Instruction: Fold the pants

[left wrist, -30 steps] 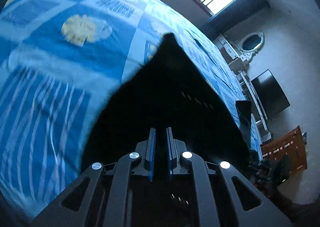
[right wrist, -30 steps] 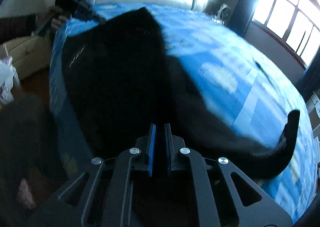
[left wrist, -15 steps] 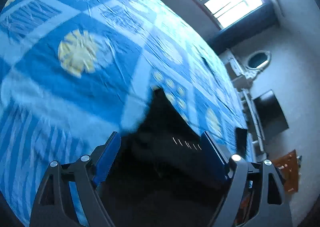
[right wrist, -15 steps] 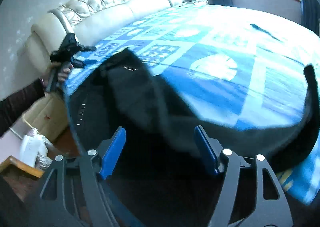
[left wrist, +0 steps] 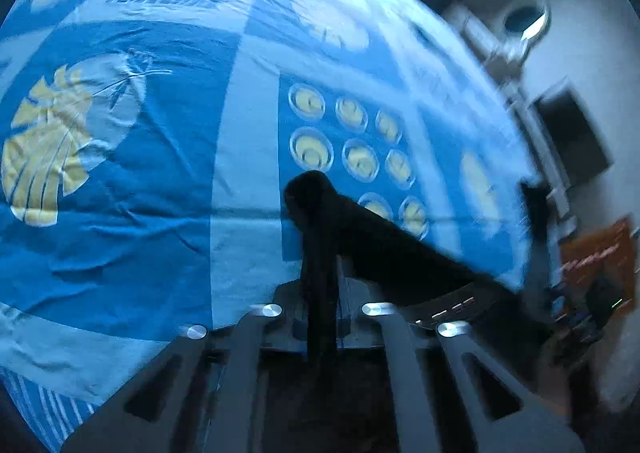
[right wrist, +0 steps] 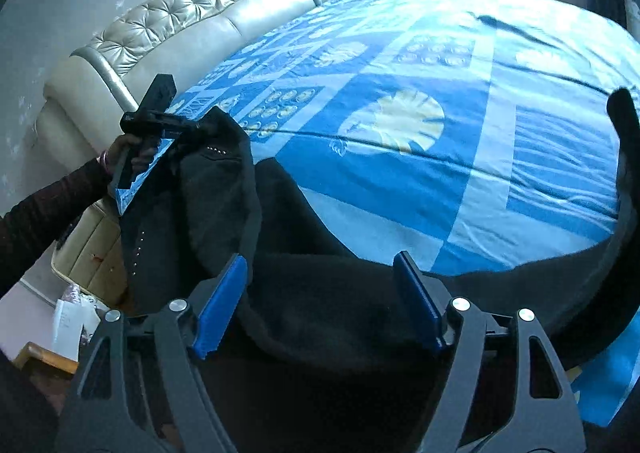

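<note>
The black pants (right wrist: 320,293) lie bunched at the near edge of the blue patterned bed (right wrist: 440,173), one leg curving up at the right (right wrist: 624,157). My right gripper (right wrist: 320,301) is open, its blue pads (right wrist: 224,293) spread above the black cloth. My left gripper (left wrist: 320,293) is shut on a fold of the pants (left wrist: 316,237), which stands up between its fingers; a studded edge (left wrist: 444,313) trails to the right. In the right wrist view the left gripper (right wrist: 160,121) holds the pants' corner at the bed's left edge.
A tufted cream headboard (right wrist: 192,25) runs along the bed's far left. A wooden bedside table (right wrist: 44,357) with bags stands below it. In the left wrist view a dark screen (left wrist: 572,137) and an orange item (left wrist: 596,253) sit by the wall at right.
My left gripper was shut, opened, and has now shut on a fold of the pants. My right gripper opened and stays open, drawn back over the cloth.
</note>
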Action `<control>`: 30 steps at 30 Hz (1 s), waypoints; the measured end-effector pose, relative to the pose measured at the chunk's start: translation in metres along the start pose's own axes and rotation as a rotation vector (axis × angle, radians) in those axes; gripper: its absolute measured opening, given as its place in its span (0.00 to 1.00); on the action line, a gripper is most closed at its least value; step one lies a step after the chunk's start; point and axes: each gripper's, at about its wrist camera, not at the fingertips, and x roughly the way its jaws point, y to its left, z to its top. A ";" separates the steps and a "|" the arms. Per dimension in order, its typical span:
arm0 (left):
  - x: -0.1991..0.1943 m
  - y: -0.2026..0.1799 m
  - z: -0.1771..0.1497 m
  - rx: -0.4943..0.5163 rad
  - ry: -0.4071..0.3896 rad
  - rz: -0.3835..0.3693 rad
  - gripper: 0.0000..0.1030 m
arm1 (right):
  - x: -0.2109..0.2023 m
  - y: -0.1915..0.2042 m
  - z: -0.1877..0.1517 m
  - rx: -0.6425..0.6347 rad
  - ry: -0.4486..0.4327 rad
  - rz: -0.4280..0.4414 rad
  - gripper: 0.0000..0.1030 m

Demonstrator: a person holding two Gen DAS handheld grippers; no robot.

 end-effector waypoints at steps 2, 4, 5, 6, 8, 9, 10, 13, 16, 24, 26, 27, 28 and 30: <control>-0.003 -0.014 -0.003 0.066 -0.013 0.025 0.07 | 0.003 -0.003 0.004 0.023 0.013 0.035 0.74; -0.012 -0.016 -0.005 0.065 -0.049 0.019 0.07 | 0.008 -0.006 0.012 0.053 0.032 0.085 0.74; -0.017 -0.016 -0.004 0.055 -0.069 0.013 0.07 | 0.012 -0.007 0.016 0.060 0.042 0.101 0.74; -0.023 -0.016 -0.004 0.040 -0.091 -0.002 0.07 | 0.017 -0.007 0.021 0.067 0.060 0.132 0.74; -0.034 -0.015 -0.005 0.021 -0.124 -0.047 0.07 | 0.025 -0.003 0.029 0.071 0.076 0.186 0.74; -0.038 -0.014 -0.007 0.020 -0.133 -0.053 0.07 | 0.028 -0.001 0.031 0.071 0.090 0.212 0.76; -0.042 -0.015 -0.008 0.023 -0.141 -0.061 0.07 | 0.037 0.003 0.035 0.066 0.127 0.247 0.77; -0.046 -0.023 -0.008 0.021 -0.145 -0.064 0.07 | 0.060 0.019 0.038 0.015 0.203 0.242 0.79; -0.052 -0.025 -0.014 0.013 -0.161 -0.074 0.07 | 0.079 0.039 0.034 -0.052 0.278 0.243 0.52; -0.102 -0.027 -0.062 0.015 -0.288 -0.192 0.07 | 0.039 0.141 -0.013 -0.511 0.091 -0.129 0.06; -0.116 -0.022 -0.086 0.004 -0.317 -0.223 0.07 | 0.037 0.164 -0.044 -0.628 0.082 -0.219 0.06; -0.122 -0.018 -0.101 -0.008 -0.333 -0.233 0.07 | 0.039 0.167 -0.056 -0.651 0.097 -0.243 0.07; -0.126 -0.015 -0.111 -0.020 -0.339 -0.239 0.08 | 0.043 0.168 -0.067 -0.667 0.115 -0.263 0.08; -0.130 -0.003 -0.139 -0.063 -0.329 -0.250 0.14 | 0.046 0.167 -0.084 -0.656 0.136 -0.257 0.17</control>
